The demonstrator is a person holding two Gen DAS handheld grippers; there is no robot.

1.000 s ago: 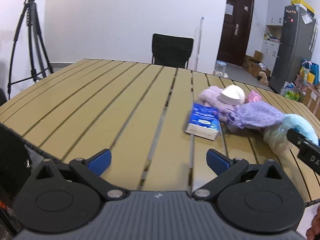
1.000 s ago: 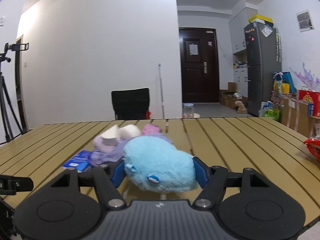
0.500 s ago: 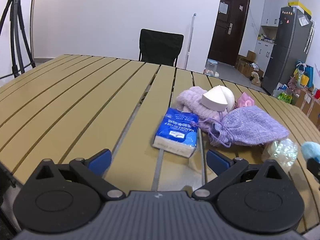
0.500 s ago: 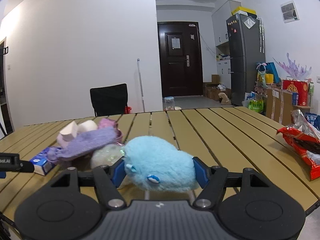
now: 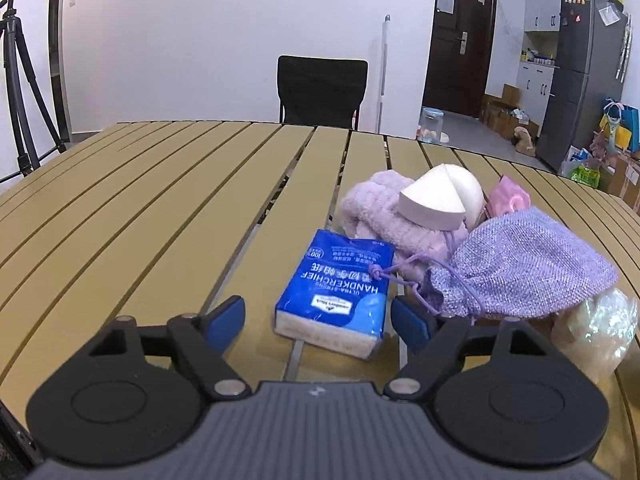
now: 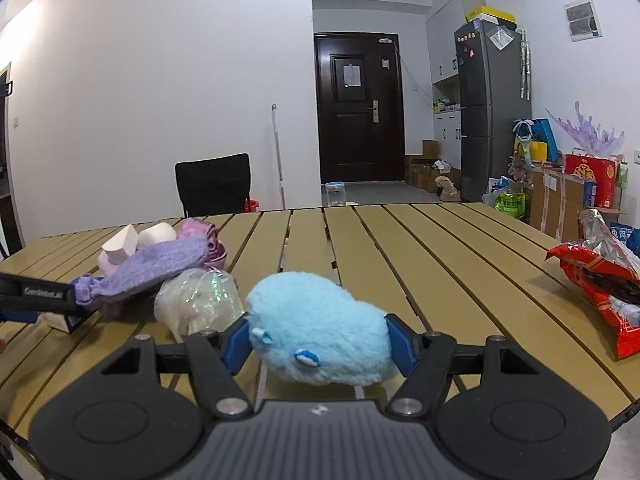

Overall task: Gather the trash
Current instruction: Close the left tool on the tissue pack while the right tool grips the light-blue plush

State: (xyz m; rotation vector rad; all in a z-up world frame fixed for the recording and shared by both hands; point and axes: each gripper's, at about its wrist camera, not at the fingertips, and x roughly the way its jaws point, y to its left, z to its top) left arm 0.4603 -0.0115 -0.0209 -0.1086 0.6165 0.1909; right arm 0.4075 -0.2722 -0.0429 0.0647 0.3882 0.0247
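Note:
A blue pack of handkerchief tissues lies flat on the slatted tan table. My left gripper straddles its near end with jaws closing; the pads stand a little off the pack's sides. Behind it sits a heap: a purple drawstring pouch, a lilac fluffy cloth, a white foam wedge and a crinkled clear wrapper. My right gripper is shut on a light blue plush toy, held just above the table, right of the wrapper.
An opened red snack bag lies at the table's right edge. A black chair stands behind the far edge and a tripod at the far left. Bare slats stretch between the plush and the snack bag.
My left gripper has come forward to the tissue pack and its jaws have narrowed around it. The right gripper, still gripping the plush, has swung right, bringing the snack bag into view.

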